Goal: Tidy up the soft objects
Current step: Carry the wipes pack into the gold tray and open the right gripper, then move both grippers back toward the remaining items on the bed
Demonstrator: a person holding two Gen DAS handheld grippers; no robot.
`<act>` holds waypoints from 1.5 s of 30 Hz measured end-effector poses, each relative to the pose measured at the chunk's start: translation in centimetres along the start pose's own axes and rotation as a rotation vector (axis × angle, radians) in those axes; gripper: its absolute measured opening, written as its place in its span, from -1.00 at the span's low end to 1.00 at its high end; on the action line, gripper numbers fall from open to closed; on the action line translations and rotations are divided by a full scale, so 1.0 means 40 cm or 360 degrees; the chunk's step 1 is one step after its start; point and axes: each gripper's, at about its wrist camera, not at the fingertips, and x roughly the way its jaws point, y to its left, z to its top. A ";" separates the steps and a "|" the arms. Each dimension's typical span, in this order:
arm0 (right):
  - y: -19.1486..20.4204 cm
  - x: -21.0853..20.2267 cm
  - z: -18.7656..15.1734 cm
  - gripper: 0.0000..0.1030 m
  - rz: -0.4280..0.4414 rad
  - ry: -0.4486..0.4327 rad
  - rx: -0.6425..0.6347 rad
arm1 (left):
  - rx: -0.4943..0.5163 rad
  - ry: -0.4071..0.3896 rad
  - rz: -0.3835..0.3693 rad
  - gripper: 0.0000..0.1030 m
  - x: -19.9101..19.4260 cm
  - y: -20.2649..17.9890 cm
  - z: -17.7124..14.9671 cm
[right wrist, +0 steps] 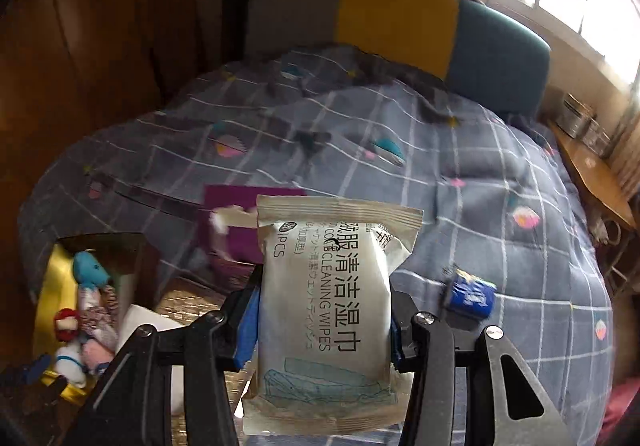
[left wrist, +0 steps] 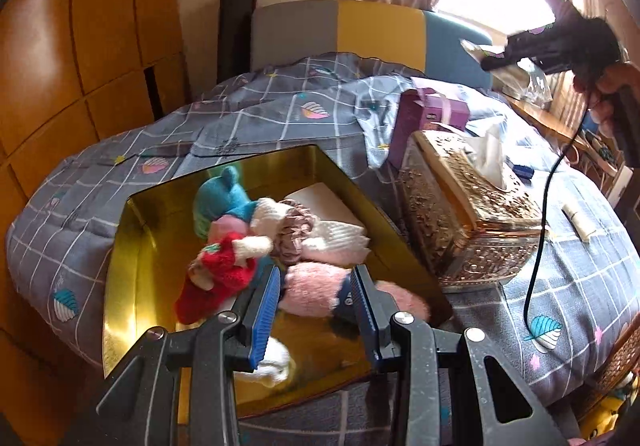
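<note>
- Left wrist view: left gripper [left wrist: 316,288] hung over the near end of the gold tin [left wrist: 132,246], pointing down into it. Jaws stood partly apart with the pink plush [left wrist: 312,292] between the blue pads; whether they pressed on it could not be told. Plush lay crosswise to the fingers, its long axis running left to right. Knitted toys [left wrist: 228,242] were heaped just beyond, toward the tin's far left. Ornate tissue box [left wrist: 468,213] sat just right of the tin on the checked quilt [left wrist: 280,113]. Right gripper [left wrist: 556,41] showed far right and high, blurred, well apart from the tin.
- Right wrist view: right gripper [right wrist: 324,318] was clamped on a wipes pack [right wrist: 324,302], pads squeezing both flanks, pack's long axis running along the fingers and its far end sticking out beyond the tips. Tin [right wrist: 52,286] lay low at the left of this view, well apart from the pack. Judgement: the pack needed carrying left and down to reach the tin; the left gripper was by far the nearer to it.
</note>
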 end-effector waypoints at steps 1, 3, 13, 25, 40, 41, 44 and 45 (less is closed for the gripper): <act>0.045 -0.006 0.001 -0.02 0.0075 -0.0005 -0.0053 | -0.0009 -0.0003 0.0013 -0.29 -0.001 0.010 -0.002; 0.138 -0.005 -0.011 -0.02 0.0216 0.0019 -0.0154 | -0.0040 -0.0007 0.0052 -0.29 -0.006 0.037 -0.004; 0.472 0.204 -0.091 -0.01 0.0475 0.0272 -0.0361 | -0.0182 -0.0004 0.0175 -0.29 -0.011 0.128 -0.019; 0.573 0.363 -0.144 0.13 0.0384 0.0352 -0.0431 | -0.0198 0.0027 0.0209 -0.29 -0.003 0.131 -0.028; 0.535 0.224 -0.125 0.63 0.0362 0.0059 -0.0378 | -0.0181 -0.0002 0.0216 -0.29 -0.018 0.115 -0.021; 0.529 0.212 -0.127 0.63 0.0354 0.0038 -0.0375 | -0.0178 -0.0005 0.0215 -0.29 -0.020 0.113 -0.020; 0.504 0.169 -0.138 0.63 0.0334 -0.0038 -0.0353 | -0.0170 -0.0017 0.0211 -0.29 -0.028 0.105 -0.018; 0.494 0.154 -0.143 0.63 0.0320 -0.0073 -0.0345 | -0.0167 -0.0021 0.0209 -0.29 -0.030 0.102 -0.017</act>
